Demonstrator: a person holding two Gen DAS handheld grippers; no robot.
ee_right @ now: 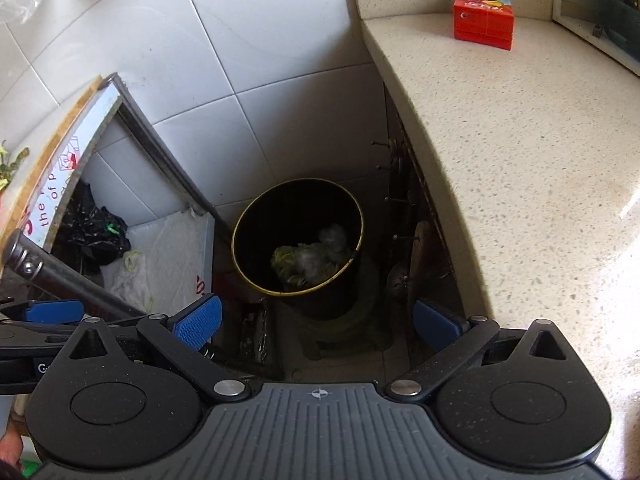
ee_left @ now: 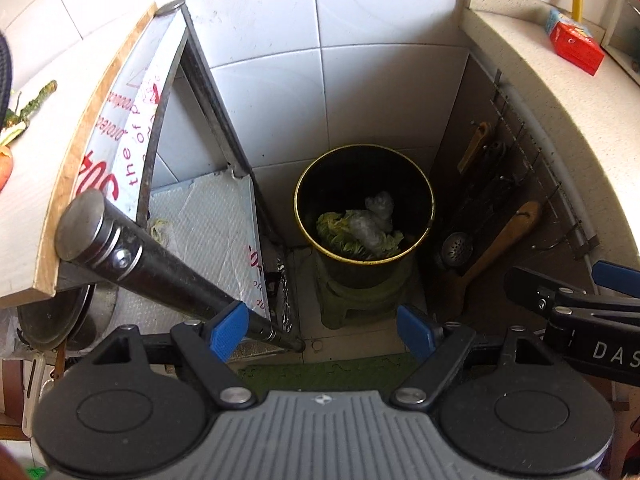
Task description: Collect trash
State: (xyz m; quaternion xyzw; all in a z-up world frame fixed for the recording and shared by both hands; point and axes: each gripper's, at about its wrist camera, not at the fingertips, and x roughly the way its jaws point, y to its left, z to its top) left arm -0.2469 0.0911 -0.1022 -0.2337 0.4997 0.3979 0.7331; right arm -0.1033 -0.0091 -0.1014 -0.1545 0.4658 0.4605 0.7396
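A black trash bin with a gold rim stands on a green stool on the floor, between a metal table and a counter. Inside it lie cabbage leaves and crumpled clear plastic. My left gripper hangs above and in front of the bin, open, nothing between its blue pads. My right gripper is beside it, also open and empty, pointing down at the bin. The right gripper's arm shows at the left wrist view's right edge.
A metal table leg slants close to my left finger. The table's lower shelf holds a black bag and a rag. A speckled counter with a red box is on the right; utensils hang under it.
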